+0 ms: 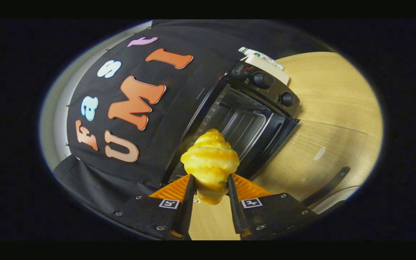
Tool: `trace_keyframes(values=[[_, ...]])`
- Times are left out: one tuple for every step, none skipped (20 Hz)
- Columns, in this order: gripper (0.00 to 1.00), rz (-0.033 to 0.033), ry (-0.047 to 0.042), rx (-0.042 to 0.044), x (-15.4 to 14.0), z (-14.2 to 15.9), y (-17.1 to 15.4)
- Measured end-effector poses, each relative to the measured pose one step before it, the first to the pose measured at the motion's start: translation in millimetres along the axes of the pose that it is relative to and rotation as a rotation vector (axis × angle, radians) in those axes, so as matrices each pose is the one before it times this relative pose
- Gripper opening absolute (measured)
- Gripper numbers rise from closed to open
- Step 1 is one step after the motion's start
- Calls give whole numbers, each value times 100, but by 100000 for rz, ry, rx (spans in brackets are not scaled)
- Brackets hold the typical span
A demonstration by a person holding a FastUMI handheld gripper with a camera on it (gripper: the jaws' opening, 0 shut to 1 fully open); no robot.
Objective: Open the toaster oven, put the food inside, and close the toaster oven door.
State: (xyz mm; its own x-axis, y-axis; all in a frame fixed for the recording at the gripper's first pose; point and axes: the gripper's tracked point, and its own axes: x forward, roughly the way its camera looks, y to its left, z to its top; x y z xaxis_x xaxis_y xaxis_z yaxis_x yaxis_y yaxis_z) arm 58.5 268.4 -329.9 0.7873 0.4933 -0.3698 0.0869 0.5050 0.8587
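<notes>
Booth wall [128, 144]: the black cloth is hanging across the left and upper left of the frame, closing off the space behind and beside the oven, so the only way in is from the front.

Gripper [210, 187]: it is sitting at the bottom centre of the frame, tilted hard so that the whole scene is leaning, probably to line its load up with the oven mouth.

Claw state: both fingers are pressing on the sides of the croissant, pinching its lower end so that most of its length is sticking out ahead of them.

Croissant [210, 162]: the golden pastry is standing at lower centre, gripped low and pointing forward, its tip overlapping the dark opening; how close it is to the cavity is hard to judge.

Toaster oven [244, 108]: it is resting on the wooden table at upper centre, cavity exposed, ribbed floor showing inside.

Knobs [263, 80]: two dials are sitting on the control panel beside the cavity, clear of the approach.

Oven door [323, 159]: the glass panel is lying folded down flat at right of centre, table grain showing through it, its dark handle at the lower right.

Table [334, 86]: pale wood is filling the right of the frame.

Step in hand: opening looks done; the food is going in next, the door shutting afterwards.
</notes>
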Motion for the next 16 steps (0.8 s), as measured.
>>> trace_keyframes(values=[[47, 157, -47, 599, 522, -43, 42], [47, 152, -122, 1008, 611, 16, 37], [47, 78, -178, 1260, 571, 79, 125], [47, -63, -225, 961, 592, 27, 91], [47, -44, -392, 614, 559, -42, 61], [47, 53, -215, 563, 636, 48, 113], [47, 38, 214, 637, 588, -66, 228], [47, -240, 385, 357, 600, -162, 79], [47, -325, 126, 601, 514, 7, 45], [47, -588, -32, 729, 462, -103, 13], [49, -422, -94, 1073, 616, 229, 74], [50, -219, 68, 945, 388, 84, 94], [50, -477, 243, 685, 392, -102, 73], [54, -2094, -20, -740, 535, -163, -468], [55, 130, 23, 103, 234, -110, -198], [61, 1103, -111, 792, -8, 49, 331]])
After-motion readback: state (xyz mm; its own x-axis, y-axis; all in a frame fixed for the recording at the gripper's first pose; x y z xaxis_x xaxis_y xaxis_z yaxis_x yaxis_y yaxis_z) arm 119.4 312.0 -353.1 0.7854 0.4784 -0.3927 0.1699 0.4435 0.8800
